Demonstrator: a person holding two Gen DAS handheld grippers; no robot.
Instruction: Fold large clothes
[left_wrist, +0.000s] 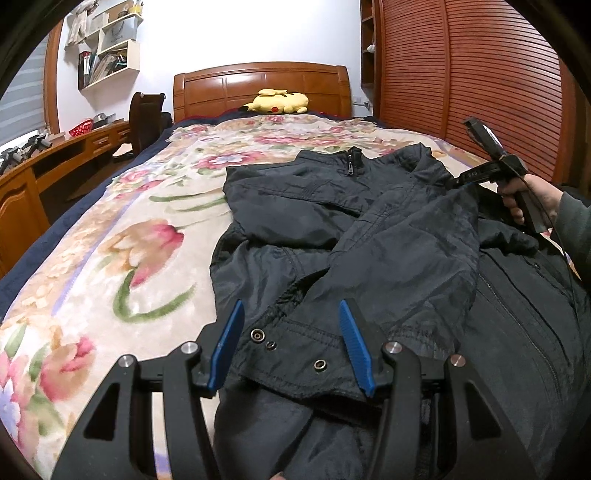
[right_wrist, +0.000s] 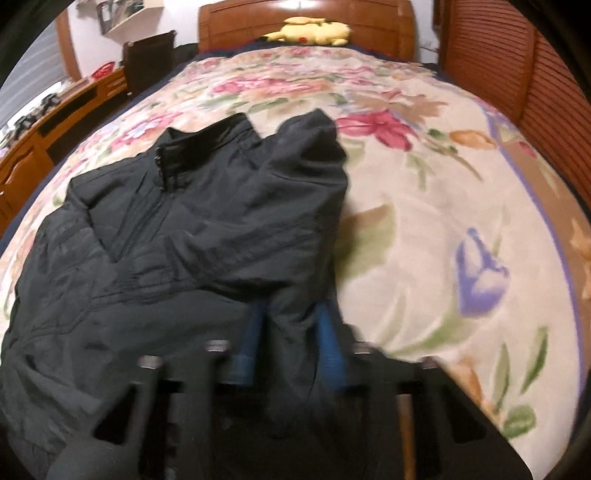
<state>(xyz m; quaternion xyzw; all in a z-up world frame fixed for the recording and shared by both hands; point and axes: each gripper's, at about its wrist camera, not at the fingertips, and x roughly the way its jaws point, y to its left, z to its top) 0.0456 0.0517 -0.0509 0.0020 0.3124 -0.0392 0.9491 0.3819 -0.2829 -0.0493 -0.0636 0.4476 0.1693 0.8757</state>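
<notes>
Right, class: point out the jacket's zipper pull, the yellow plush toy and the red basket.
zipper pull (left_wrist: 349, 170), left wrist view, on the metal tab below the collar.
yellow plush toy (left_wrist: 277, 101), left wrist view, mid-body.
red basket (left_wrist: 81, 129), left wrist view, front wall.

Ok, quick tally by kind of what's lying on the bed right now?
Dark jackets: 1
Yellow plush toys: 1
Floral blankets: 1
Total: 3

The left gripper is open over the jacket's cuff; fabric sits between the right gripper fingers.
</notes>
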